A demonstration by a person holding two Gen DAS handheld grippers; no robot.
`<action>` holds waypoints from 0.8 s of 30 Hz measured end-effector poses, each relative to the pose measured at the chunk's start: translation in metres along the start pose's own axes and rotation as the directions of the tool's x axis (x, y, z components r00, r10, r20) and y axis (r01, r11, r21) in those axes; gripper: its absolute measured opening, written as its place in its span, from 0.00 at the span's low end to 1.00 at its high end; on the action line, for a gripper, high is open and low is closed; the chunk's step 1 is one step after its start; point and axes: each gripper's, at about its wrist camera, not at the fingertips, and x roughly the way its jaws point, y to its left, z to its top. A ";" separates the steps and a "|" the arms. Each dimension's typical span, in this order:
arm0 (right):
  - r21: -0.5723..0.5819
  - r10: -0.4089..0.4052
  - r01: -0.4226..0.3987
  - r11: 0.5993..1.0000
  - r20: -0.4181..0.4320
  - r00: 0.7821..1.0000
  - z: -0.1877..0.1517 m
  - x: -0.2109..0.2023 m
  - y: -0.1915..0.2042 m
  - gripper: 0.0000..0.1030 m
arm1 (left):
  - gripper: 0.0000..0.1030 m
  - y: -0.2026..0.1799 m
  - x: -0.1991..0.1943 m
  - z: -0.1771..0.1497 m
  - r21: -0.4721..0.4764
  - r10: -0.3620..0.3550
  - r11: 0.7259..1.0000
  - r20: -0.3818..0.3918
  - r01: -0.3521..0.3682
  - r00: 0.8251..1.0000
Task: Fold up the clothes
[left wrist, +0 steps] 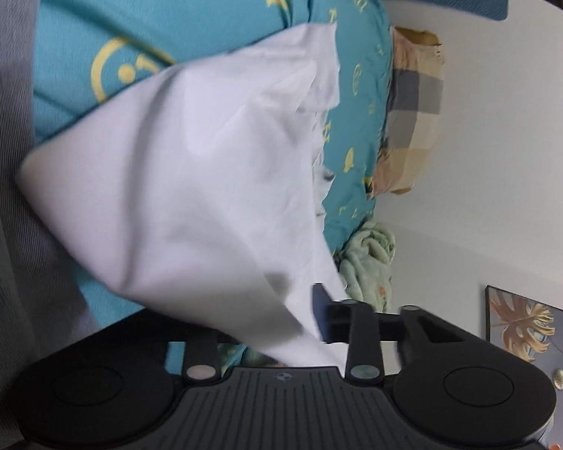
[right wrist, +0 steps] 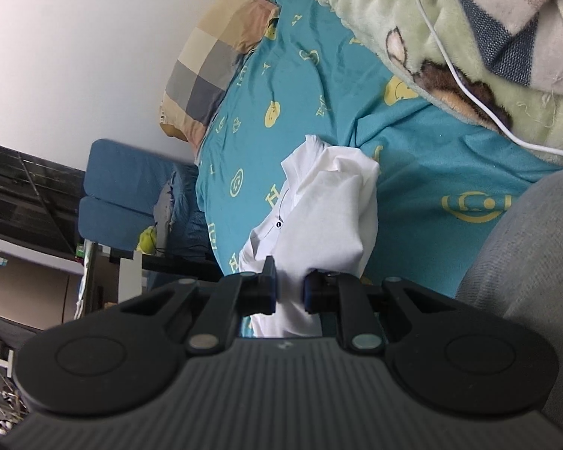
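Both claws, left (left wrist: 281, 322) and right (right wrist: 289, 292), pinching white shirt (right wrist: 326, 221), long axis away toward checked pillow (right wrist: 210, 71).

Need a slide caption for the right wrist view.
Right hand-held gripper pinches a white shirt over the teal bedsheet.

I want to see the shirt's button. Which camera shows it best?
The right wrist view: the white shirt lies bunched on the bed, and its collar and a dark button show. The left wrist view is filled with blurred white cloth, with no button to see.
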 end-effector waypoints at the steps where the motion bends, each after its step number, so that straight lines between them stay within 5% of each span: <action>1: -0.001 -0.003 0.003 1.000 -0.003 1.000 0.000 0.000 0.000 0.16 | 0.14 -0.002 -0.003 0.001 0.012 0.013 1.000 0.008 -0.014 1.000; 6: -0.009 -0.007 0.007 1.000 -0.014 1.000 -0.003 0.000 0.002 0.15 | 0.07 -0.038 -0.033 -0.002 0.178 0.032 0.983 0.094 -0.049 0.995; 12: -0.041 0.017 -0.018 0.999 -0.017 1.000 -0.014 -0.014 0.006 0.15 | 0.05 -0.093 -0.078 -0.020 0.364 0.061 0.924 0.153 -0.114 0.986; 17: -0.050 0.043 -0.044 0.998 -0.008 0.999 -0.028 -0.032 0.003 0.15 | 0.05 -0.102 -0.104 -0.035 0.408 0.070 0.904 0.146 -0.124 0.987; 24: -0.025 0.017 -0.017 1.000 -0.011 1.000 -0.009 0.011 0.024 0.15 | 0.05 -0.140 -0.059 0.003 0.417 0.124 0.891 0.157 -0.180 0.980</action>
